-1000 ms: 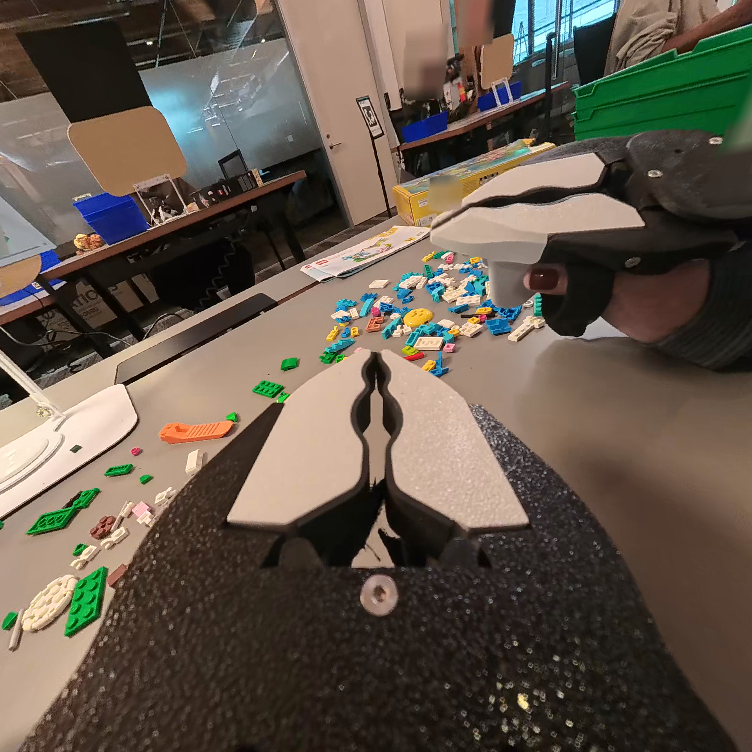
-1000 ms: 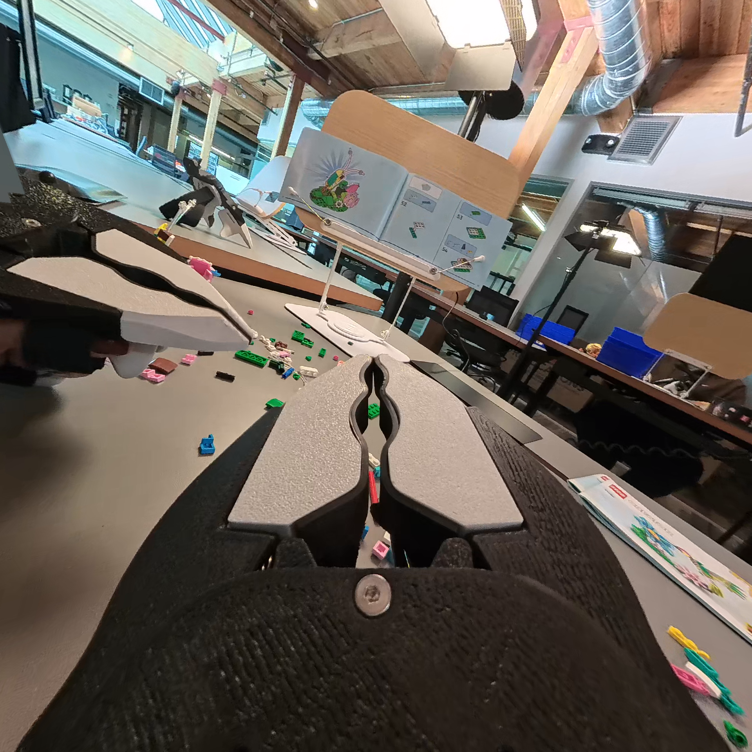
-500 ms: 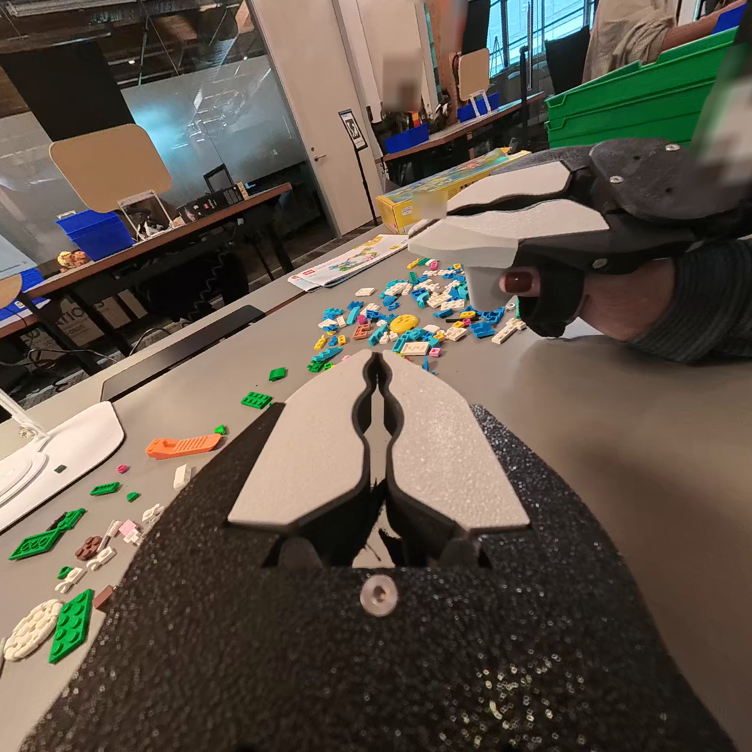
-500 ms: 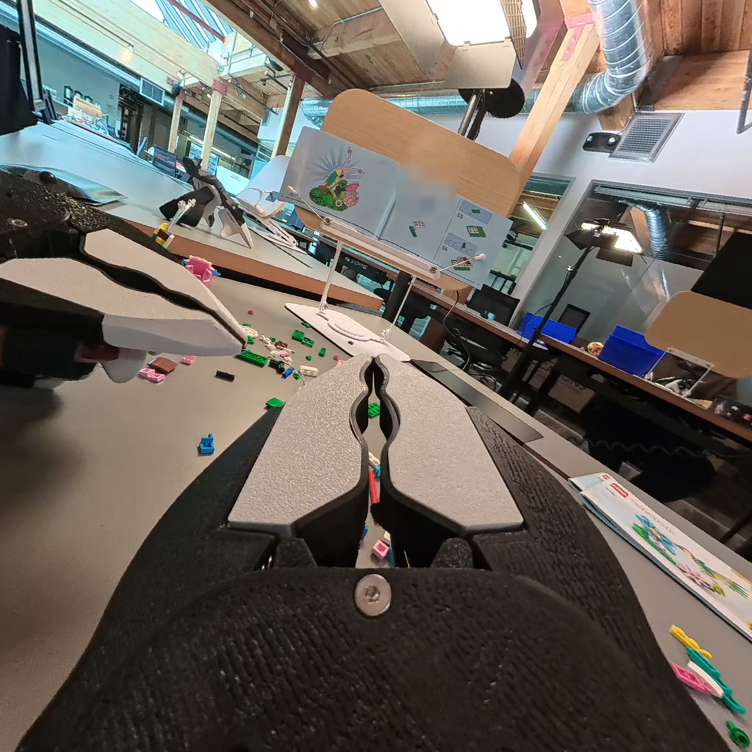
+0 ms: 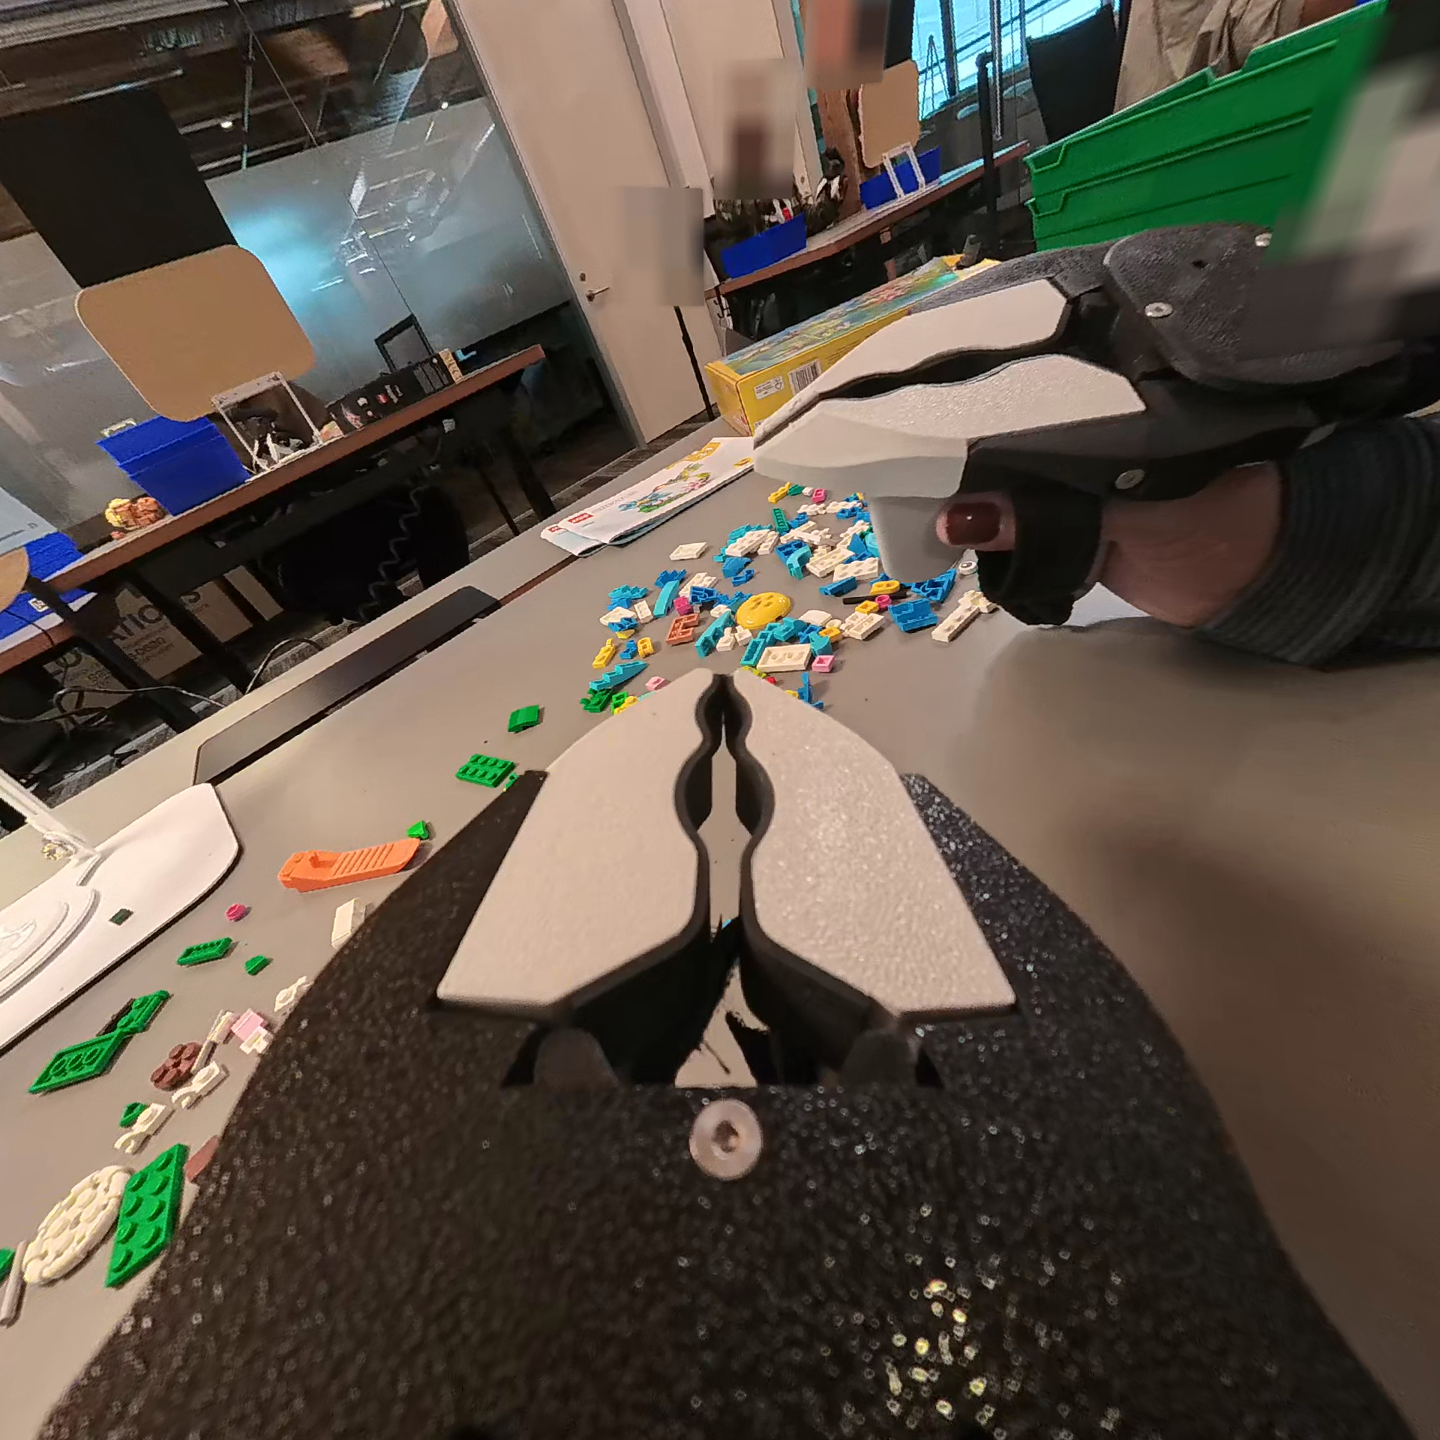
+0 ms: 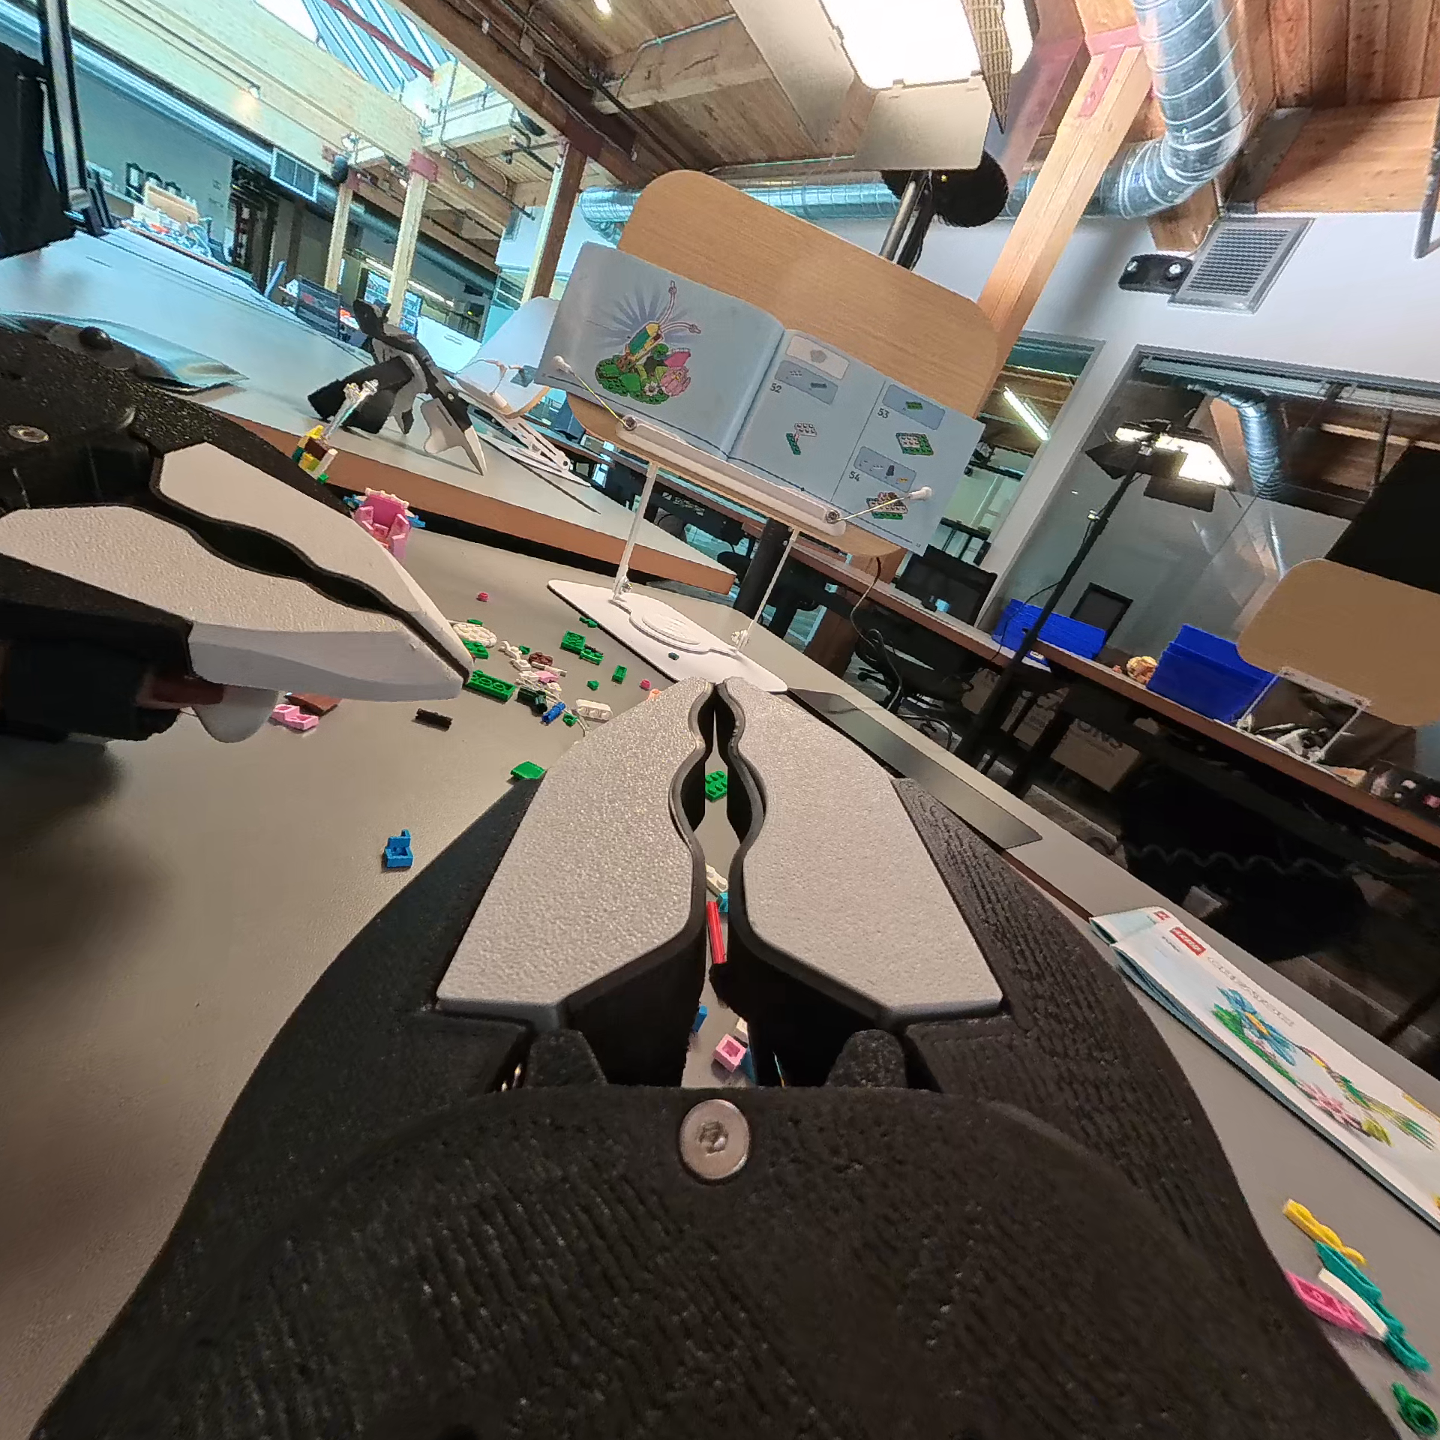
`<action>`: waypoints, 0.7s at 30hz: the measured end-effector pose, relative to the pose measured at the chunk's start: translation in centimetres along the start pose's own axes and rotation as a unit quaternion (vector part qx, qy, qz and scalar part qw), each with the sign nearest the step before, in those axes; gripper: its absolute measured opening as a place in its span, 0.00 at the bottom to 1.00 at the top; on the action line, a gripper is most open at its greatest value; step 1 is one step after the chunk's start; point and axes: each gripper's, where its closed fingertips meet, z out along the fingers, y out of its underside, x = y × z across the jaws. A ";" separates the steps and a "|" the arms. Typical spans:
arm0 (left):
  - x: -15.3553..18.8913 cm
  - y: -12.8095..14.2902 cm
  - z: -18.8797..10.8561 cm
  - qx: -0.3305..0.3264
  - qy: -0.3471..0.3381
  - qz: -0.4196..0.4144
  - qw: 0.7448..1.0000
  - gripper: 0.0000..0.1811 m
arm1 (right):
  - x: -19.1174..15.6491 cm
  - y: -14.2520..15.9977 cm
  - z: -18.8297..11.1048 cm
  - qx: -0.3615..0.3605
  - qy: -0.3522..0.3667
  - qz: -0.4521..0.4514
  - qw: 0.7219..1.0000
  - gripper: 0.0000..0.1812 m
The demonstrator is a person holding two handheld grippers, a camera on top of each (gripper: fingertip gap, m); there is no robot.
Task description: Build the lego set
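Beside green plates, orange brick separator (image 5: 348, 864) lying flat, long axis left-right

Orange brick separator (image 5: 348, 863), grey table (image 5: 1130, 779)

The right tool (image 6: 717, 690) sat closed over the grey surface (image 6: 195, 857), the left tool (image 6: 436, 654) closed too, above scattered green bricks (image 6: 491, 684); an open instruction booklet (image 6: 748, 421) stood on its stand beyond.
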 end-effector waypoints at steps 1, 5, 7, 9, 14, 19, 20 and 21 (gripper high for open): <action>0.0 0.0 0.0 -0.001 0.001 0.001 1.000 0.00 | 0.0 0.0 0.0 0.000 -0.001 0.000 1.000 0.00; 0.2 0.1 0.1 -0.005 0.003 0.009 1.000 0.00 | -0.1 0.0 0.0 -0.001 -0.002 -0.001 1.000 0.00; 0.3 0.1 0.1 -0.006 0.004 0.012 1.000 0.00 | -0.1 0.0 0.0 -0.001 -0.003 -0.001 1.000 0.00; 0.4 0.2 0.1 -0.007 0.005 0.014 1.000 0.00 | -0.1 0.0 0.0 -0.001 -0.003 -0.001 1.000 0.00; 0.5 0.2 0.1 -0.008 0.005 0.019 1.000 0.00 | -0.1 0.0 0.0 0.000 -0.002 -0.001 1.000 0.00; 2.0 0.2 0.4 -0.018 0.008 0.110 0.994 0.00 | 0.9 0.0 -0.2 0.005 0.018 0.007 1.000 0.00; 2.4 0.2 0.4 -0.021 0.010 0.133 0.991 0.00 | 1.3 0.0 -0.3 0.005 0.024 0.006 1.000 0.00; 2.8 0.2 0.4 -0.021 0.011 0.155 0.988 0.00 | 1.5 0.0 -0.4 0.004 0.029 0.006 1.000 0.00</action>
